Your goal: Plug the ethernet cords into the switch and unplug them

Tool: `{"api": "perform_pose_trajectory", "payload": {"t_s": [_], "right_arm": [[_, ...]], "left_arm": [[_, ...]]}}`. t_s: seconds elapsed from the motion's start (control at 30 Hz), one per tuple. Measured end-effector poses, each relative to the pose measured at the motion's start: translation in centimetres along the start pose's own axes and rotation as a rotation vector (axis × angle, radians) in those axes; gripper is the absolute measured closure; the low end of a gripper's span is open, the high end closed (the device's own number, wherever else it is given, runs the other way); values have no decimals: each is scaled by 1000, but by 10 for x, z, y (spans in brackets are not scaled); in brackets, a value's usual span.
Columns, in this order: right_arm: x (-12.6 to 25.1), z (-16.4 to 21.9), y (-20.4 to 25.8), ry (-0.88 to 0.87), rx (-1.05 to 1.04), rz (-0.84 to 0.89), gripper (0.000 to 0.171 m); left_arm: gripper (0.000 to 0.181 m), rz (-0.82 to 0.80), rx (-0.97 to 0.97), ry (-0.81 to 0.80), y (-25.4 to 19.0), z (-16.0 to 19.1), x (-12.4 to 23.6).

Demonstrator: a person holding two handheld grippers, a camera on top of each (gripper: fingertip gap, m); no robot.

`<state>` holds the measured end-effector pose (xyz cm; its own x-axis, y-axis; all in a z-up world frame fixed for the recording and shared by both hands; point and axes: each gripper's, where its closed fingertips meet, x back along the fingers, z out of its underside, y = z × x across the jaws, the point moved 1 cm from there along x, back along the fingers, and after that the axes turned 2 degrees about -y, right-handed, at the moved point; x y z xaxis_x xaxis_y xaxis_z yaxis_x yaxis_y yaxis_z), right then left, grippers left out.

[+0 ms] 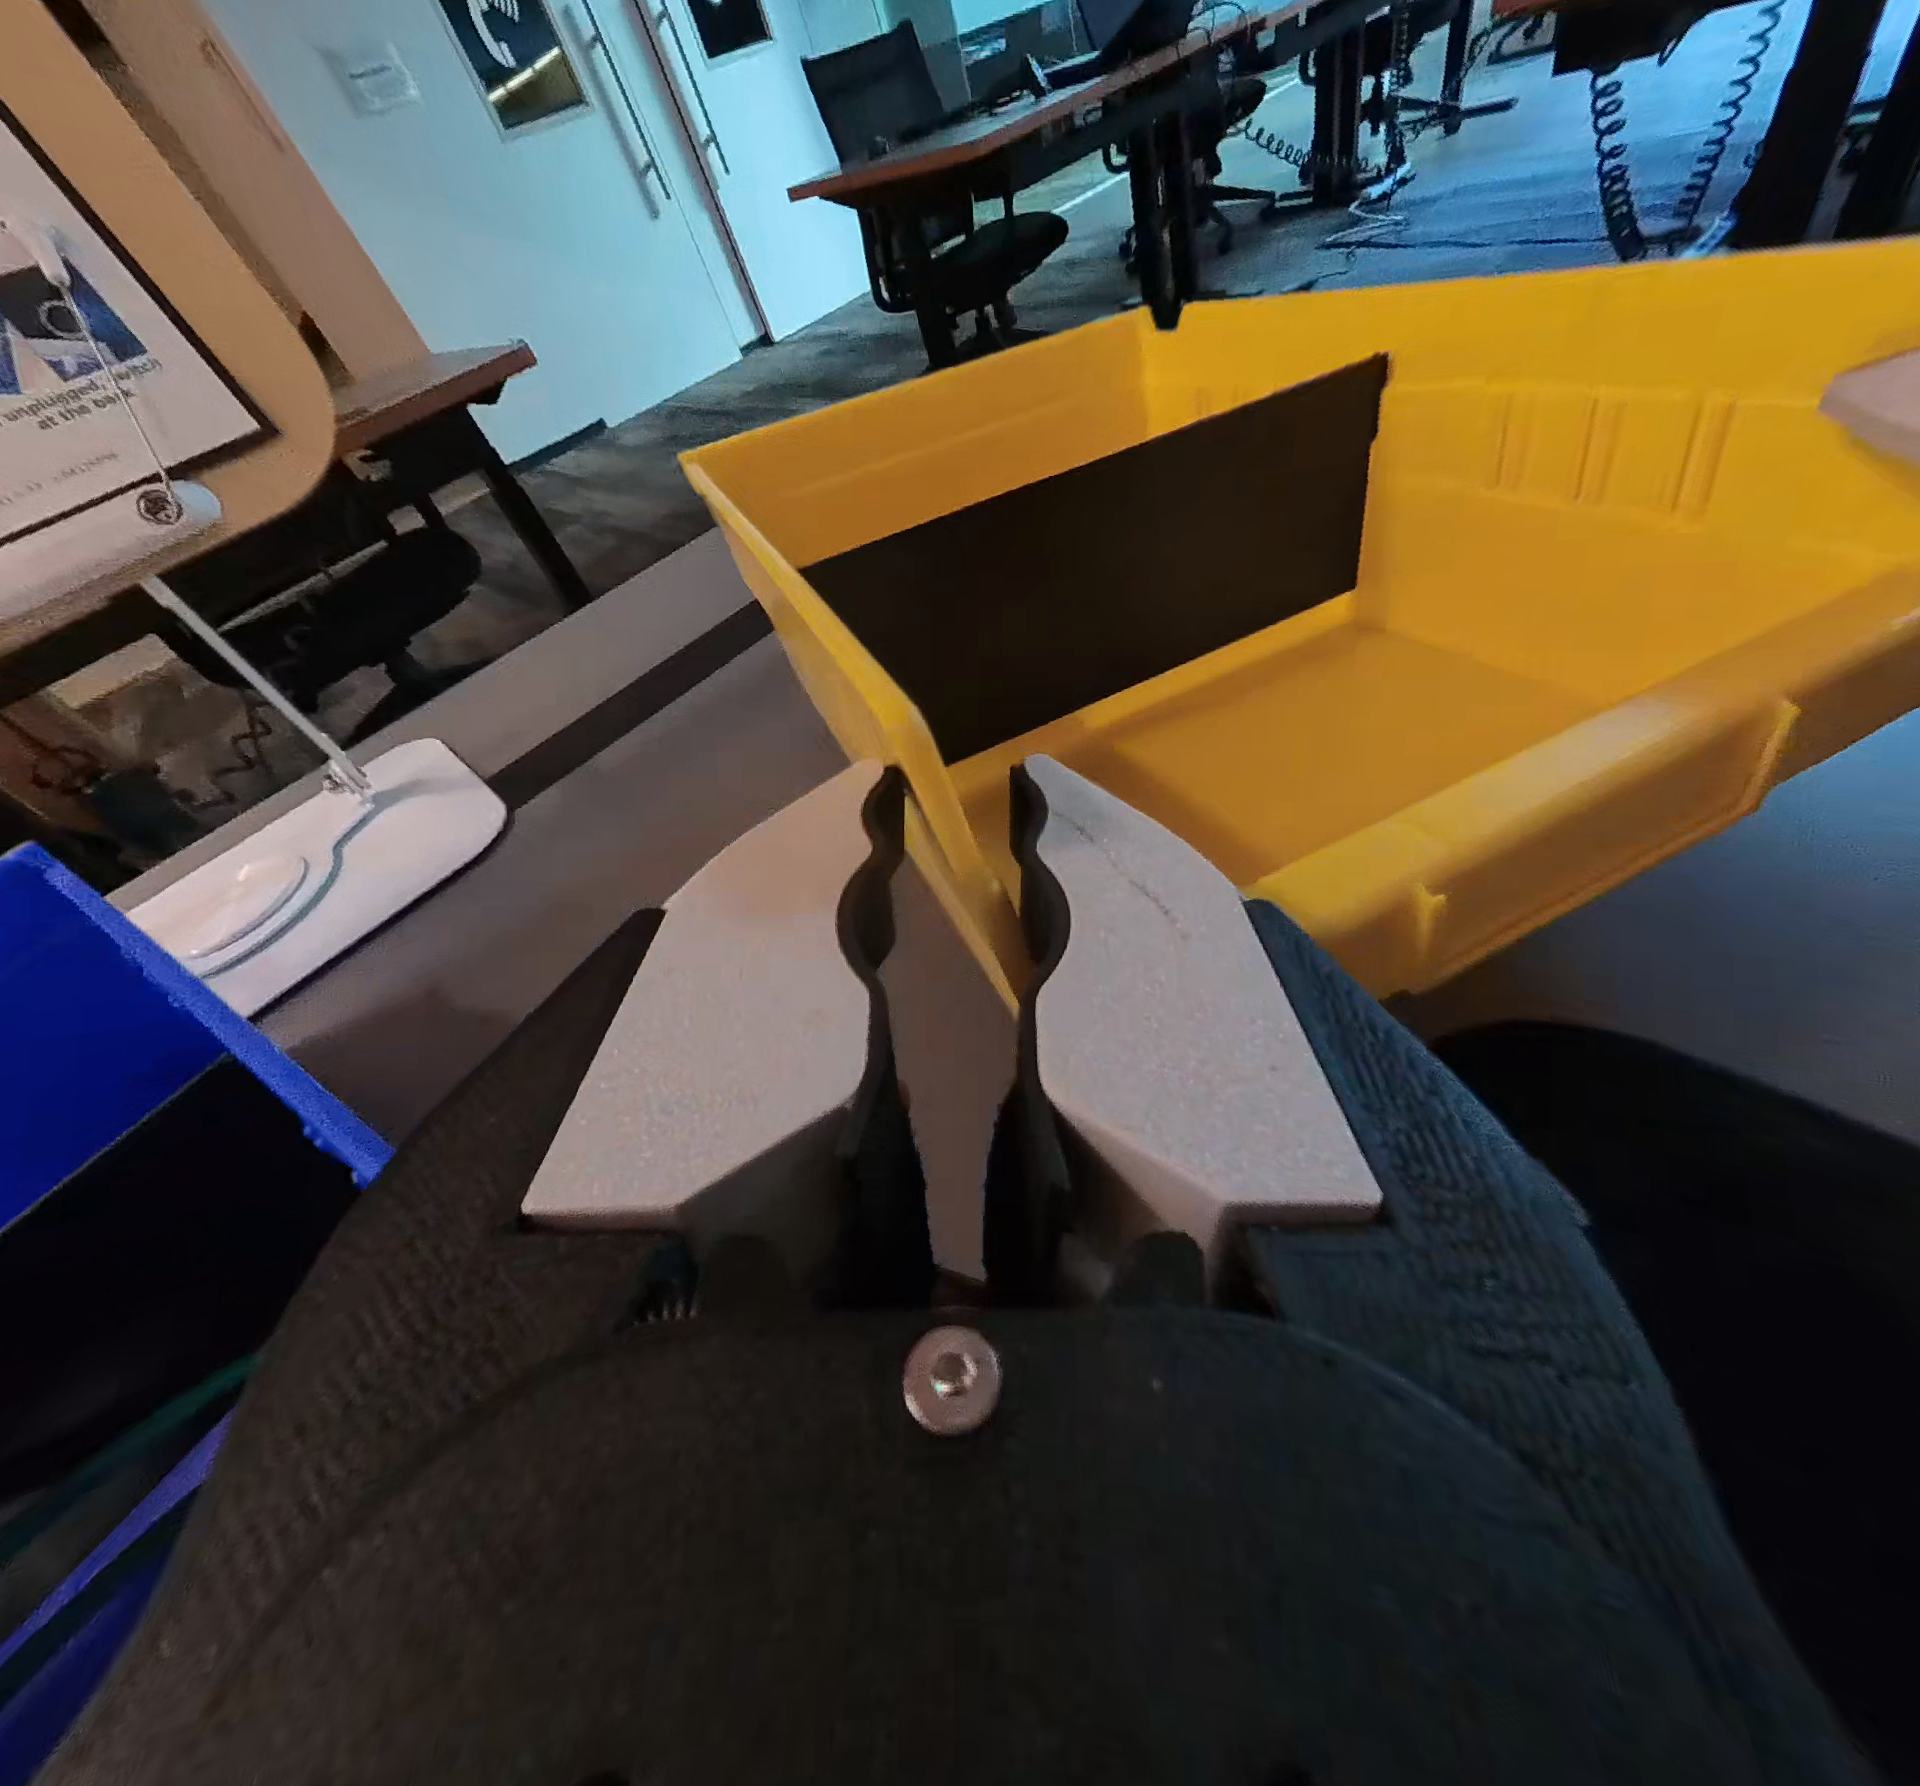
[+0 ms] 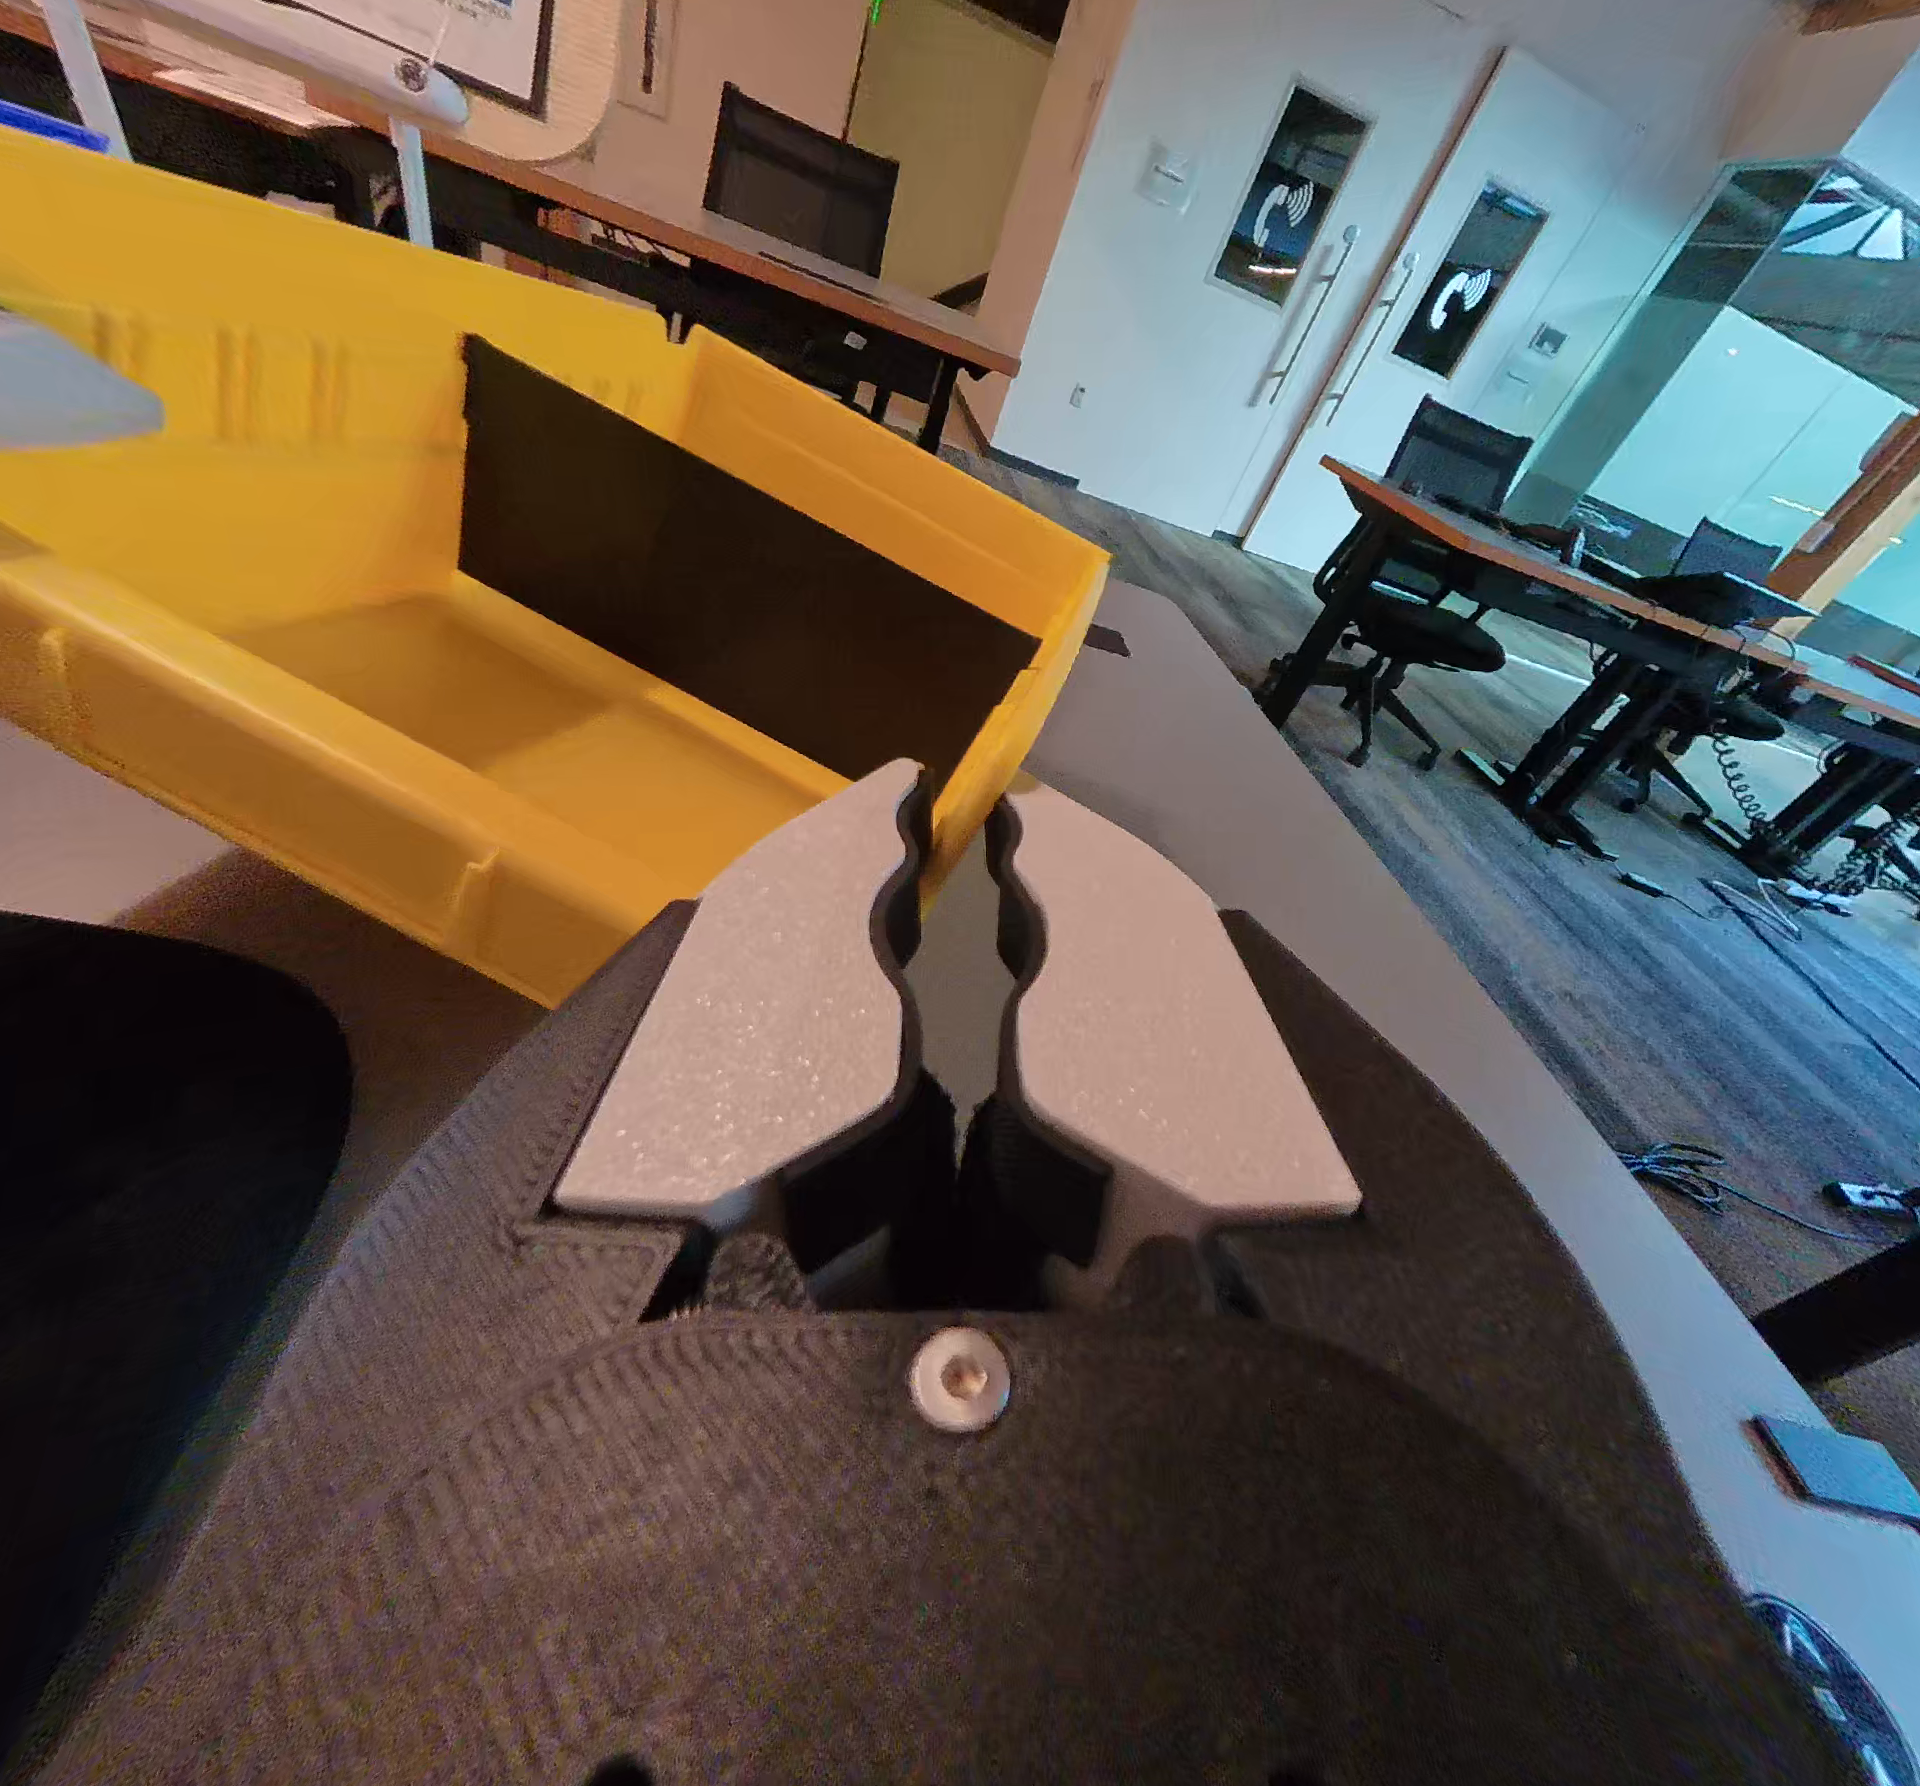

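Item: 1 yellow bin (image 1: 1351,697), on grey tabletop (image 1: 644,697). Left gripper (image 1: 951,791) clamps its left side wall; right gripper (image 2: 961,791) clamps its right side wall. Cords, switch: not visible.

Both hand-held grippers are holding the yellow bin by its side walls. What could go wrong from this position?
1. Each hand-held gripper, left and right, pinches only a thin side wall of the yellow bin near its front corner, so the bin could slip or flex.
2. The bin looks tilted, so uneven lifting may twist it.
3. The right end is near the table edge, so it could go over.
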<state>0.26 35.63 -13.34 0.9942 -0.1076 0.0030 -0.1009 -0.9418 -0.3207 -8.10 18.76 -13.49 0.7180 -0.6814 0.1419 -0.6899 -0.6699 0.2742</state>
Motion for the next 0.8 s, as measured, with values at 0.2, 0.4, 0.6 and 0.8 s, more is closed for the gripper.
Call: {"api": "perform_pose_trajectory", "payload": {"t_s": [0.2, 0.4, 0.6, 0.8], "right_arm": [[-6, 13, 1, 80, 1, 6, 162], [-8, 20, 0, 119, -21, 6, 153], [1, -8, -1, 18, 25, -4, 145], [1, -34, 52, -52, 21, -247, 144]], "left_arm": [[152, 150, 65, 123, -11, 27, -2], [134, 203, -50, 115, -8, 1, 28], [137, 188, -284, 310, 18, 23, 116], [135, 126, -267, 655, 82, 109, 165]]}}
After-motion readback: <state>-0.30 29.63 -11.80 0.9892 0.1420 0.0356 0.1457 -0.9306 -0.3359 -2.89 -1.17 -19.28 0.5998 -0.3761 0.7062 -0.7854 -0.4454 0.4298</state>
